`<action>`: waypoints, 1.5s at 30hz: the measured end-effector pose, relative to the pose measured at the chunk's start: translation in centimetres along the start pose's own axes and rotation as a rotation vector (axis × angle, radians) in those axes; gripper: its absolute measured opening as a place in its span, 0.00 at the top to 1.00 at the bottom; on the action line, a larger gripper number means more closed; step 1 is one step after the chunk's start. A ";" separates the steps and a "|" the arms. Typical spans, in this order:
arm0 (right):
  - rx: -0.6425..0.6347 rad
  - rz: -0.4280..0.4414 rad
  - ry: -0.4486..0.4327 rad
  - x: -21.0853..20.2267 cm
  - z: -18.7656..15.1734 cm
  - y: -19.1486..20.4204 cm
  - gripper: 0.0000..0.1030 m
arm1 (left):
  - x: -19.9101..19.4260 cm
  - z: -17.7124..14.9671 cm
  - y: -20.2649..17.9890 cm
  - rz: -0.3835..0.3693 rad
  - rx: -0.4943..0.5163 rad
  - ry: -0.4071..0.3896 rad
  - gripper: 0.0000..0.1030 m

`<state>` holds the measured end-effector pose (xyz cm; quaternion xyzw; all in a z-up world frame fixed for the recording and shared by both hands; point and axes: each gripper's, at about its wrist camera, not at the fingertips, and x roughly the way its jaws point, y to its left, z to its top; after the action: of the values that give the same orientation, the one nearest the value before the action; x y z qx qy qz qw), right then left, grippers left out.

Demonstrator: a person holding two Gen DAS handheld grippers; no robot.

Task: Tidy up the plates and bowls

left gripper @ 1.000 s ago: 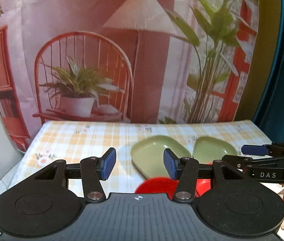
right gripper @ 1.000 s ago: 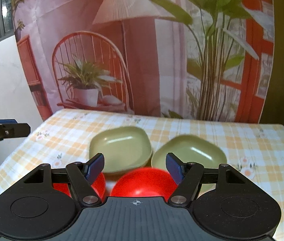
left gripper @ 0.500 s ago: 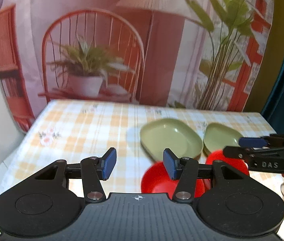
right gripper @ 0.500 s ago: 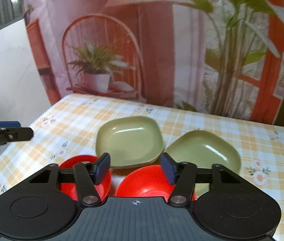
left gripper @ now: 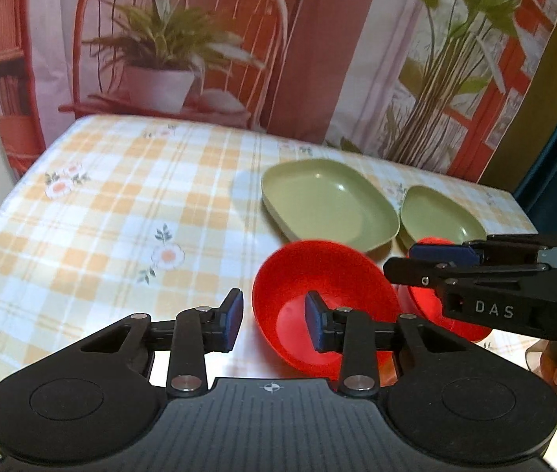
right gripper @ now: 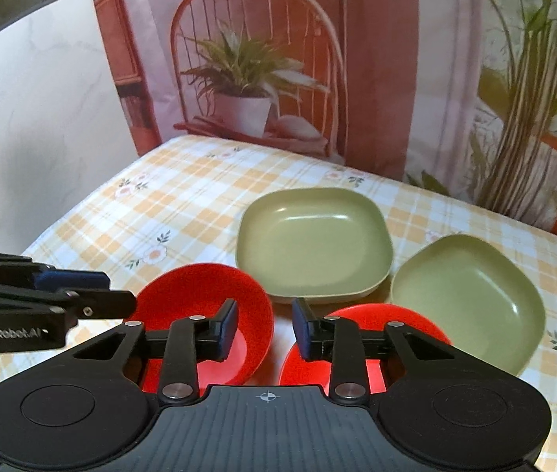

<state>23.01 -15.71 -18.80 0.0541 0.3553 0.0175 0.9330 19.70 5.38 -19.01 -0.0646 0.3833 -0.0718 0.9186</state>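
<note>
A checked, flowered tabletop (right gripper: 199,196) carried two green plates (right gripper: 313,247) (right gripper: 471,295) at centre right and two red bowls (right gripper: 207,306) (right gripper: 361,354) below them.

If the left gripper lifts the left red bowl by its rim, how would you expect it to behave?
The left red bowl looks like thin, glossy plastic, so probably light and stiff, though its sheen suggests the rim may slip between the pads. Its rounded underside could let it rock or tip if nudged. The left gripper is closing, with the bowl's near rim apparently between its fingers.
</note>
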 end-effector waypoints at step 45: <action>-0.006 0.055 0.004 0.5 0.1 0.5 0.94 | 0.3 0.2 1.3 -0.008 -0.093 0.007 0.83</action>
<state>23.45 -15.15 -18.98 0.0612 0.3554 0.0443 0.9317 20.19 6.57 -19.31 -0.1086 0.3891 -0.0575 0.9130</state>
